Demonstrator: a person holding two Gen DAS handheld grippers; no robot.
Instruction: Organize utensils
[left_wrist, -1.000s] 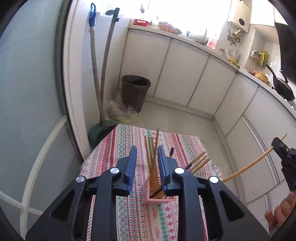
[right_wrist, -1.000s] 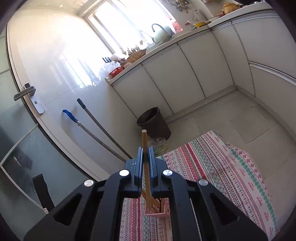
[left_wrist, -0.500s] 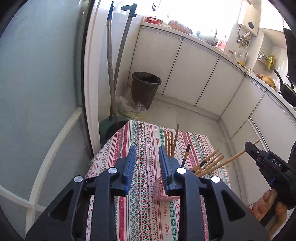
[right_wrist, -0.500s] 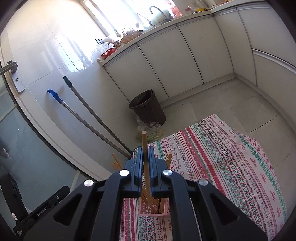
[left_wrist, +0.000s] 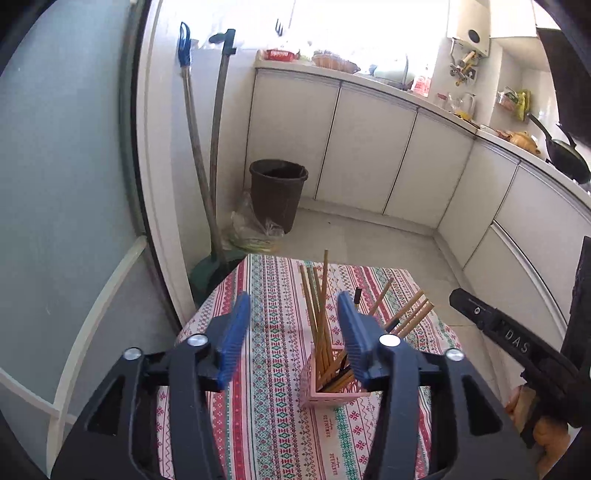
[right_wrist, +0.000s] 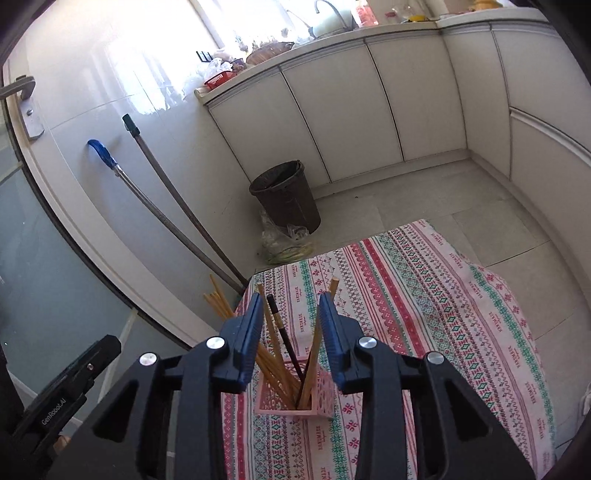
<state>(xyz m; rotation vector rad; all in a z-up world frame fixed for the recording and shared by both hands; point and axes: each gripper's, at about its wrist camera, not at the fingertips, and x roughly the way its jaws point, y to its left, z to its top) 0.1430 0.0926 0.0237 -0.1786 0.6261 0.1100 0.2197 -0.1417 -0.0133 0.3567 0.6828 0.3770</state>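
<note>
A pink square holder (left_wrist: 325, 395) stands on the patterned tablecloth (left_wrist: 273, 406), filled with several wooden chopsticks (left_wrist: 320, 314) and a dark one (left_wrist: 356, 295). My left gripper (left_wrist: 293, 321) is open and empty, above and just behind the holder. In the right wrist view the same holder (right_wrist: 295, 400) sits below my right gripper (right_wrist: 290, 314), which is open and empty, its jaws spread on either side of the chopsticks (right_wrist: 275, 354). The right gripper's body (left_wrist: 517, 343) shows at the right edge of the left wrist view.
A dark bin (left_wrist: 277, 192) and a plastic bag (left_wrist: 255, 232) stand on the floor beyond the table. Two mop handles (left_wrist: 205, 147) lean on the wall at the left. White cabinets (left_wrist: 369, 155) run along the back and right.
My right gripper opened and let go of the wooden chopstick, which now stands in the holder. My left gripper opened wider and moved nearer the holder.
</note>
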